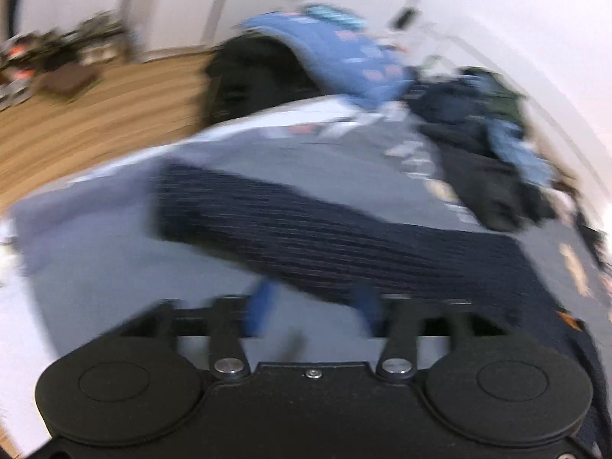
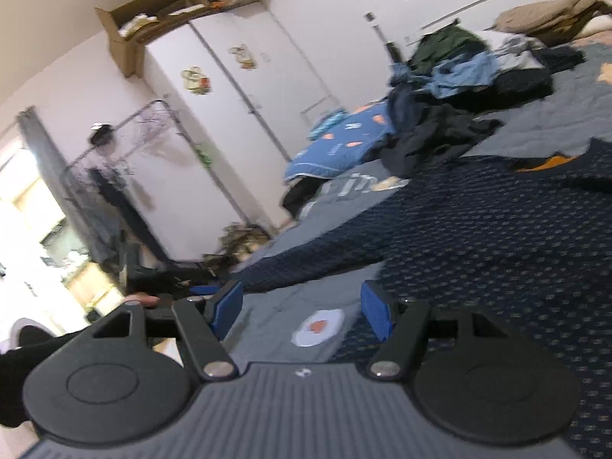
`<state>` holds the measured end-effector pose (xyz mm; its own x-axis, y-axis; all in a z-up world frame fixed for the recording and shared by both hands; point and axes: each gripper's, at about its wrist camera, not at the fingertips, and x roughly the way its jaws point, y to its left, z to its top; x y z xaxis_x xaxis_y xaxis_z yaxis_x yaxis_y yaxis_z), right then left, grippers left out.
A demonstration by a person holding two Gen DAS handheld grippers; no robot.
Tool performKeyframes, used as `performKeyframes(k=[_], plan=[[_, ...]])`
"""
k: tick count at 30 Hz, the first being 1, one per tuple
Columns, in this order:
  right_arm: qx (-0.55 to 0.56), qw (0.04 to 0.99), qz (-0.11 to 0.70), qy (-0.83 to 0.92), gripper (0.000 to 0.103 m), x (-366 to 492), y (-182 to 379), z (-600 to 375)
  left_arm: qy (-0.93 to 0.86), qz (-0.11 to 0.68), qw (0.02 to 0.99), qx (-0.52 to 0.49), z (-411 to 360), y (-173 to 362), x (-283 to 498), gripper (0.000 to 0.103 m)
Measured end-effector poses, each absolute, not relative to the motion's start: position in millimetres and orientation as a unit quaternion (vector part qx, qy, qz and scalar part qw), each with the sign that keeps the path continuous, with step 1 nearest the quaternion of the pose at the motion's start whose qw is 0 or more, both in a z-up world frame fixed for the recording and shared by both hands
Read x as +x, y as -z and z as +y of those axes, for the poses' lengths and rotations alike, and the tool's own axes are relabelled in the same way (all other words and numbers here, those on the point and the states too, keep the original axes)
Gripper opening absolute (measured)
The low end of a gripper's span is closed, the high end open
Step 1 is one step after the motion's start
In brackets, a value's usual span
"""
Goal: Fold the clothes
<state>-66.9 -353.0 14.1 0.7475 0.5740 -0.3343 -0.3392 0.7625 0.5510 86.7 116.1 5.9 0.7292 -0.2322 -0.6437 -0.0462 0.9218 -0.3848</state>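
Left wrist view was pretty smeared with motion blur. The left gripper (image 1: pixel 311 311) had its blue pads apart with nothing pinched between them, just grey bedspread (image 1: pixel 95 252) showing in the gap. The dark navy patterned garment (image 1: pixel 306 229) lay spread across the bed right beyond the fingertips, one long sleeve-like strip running from the left toward the lower right. Further back sat a blue blanket with orange prints (image 1: pixel 344 57) and a messy pile of dark and light-blue clothes (image 1: pixel 493 153) on the right. Wooden floor (image 1: pixel 95 114) was off to the left.

Right wrist view was sharper. The right gripper (image 2: pixel 302 311) was also open about halfway-plus, holding nothing; between its pads you could see bedspread (image 2: pixel 267 317) with a white and orange print. The navy garment (image 2: pixel 478 237) lay flat on the bed, its edge just beside the right-hand pad and a sleeve stretching off to the left. The clothes pile (image 2: pixel 451 114) sat behind it, white wardrobe (image 2: pixel 237 114) with cardboard boxes (image 2: pixel 153 11) on top in the background.
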Motion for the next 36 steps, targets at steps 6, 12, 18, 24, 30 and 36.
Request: performKeyframes(k=[6, 12, 18, 24, 30, 36], plan=[[0.227, 0.921, 0.255, -0.188, 0.068, -67, -4, -382, 0.186, 0.33, 0.914, -0.148, -27, -7, 73, 0.062], [0.228, 0.932, 0.25, -0.127, 0.068, -68, 8, -416, 0.225, 0.287, 0.929, -0.068, -129, -1, 62, 0.067], [0.215, 0.938, 0.261, -0.076, 0.068, -69, 16, -437, 0.245, 0.307, 0.914, -0.101, -156, 9, 55, 0.073], [0.202, 0.944, 0.26, -0.028, 0.068, -84, 20, -458, 0.263, 0.302, 0.913, -0.072, -165, 11, 45, 0.076], [0.191, 0.945, 0.257, 0.06, 0.068, -111, 22, -498, 0.294, 0.316, 0.899, -0.076, -180, 15, 41, 0.077], [0.168, 0.939, 0.258, 0.152, 0.068, -145, 36, -547, 0.317, 0.322, 0.89, -0.058, -195, 19, 24, 0.077]])
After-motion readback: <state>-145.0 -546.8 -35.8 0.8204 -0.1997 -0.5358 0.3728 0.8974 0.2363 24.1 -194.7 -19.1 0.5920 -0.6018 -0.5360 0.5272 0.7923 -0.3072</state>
